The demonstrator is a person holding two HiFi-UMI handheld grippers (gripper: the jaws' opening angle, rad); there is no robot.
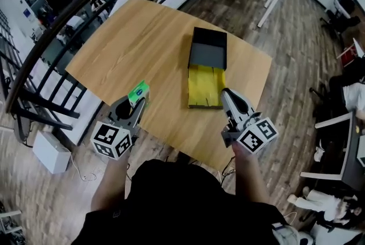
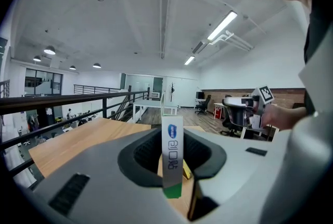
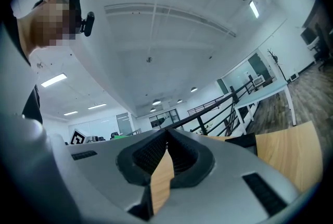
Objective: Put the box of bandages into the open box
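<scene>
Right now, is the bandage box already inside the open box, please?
No, the left gripper clamps the bandage box, apart from the open box.

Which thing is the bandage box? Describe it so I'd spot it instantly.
Find the wooden table; at its near-left edge the left tongs pinch the bandage box. It is small, green and white, unlike the bigger dark open box with its yellow flap.

- table (image 1: 142,39): pale wood, matt, fine straight grain
- box of bandages (image 1: 139,92): smooth printed card (slight sheen)
- open box (image 1: 209,36): dark matt card, yellow flap
- left gripper (image 1: 138,102), right gripper (image 1: 224,92): grey matt plastic, ribbed black pads
</scene>
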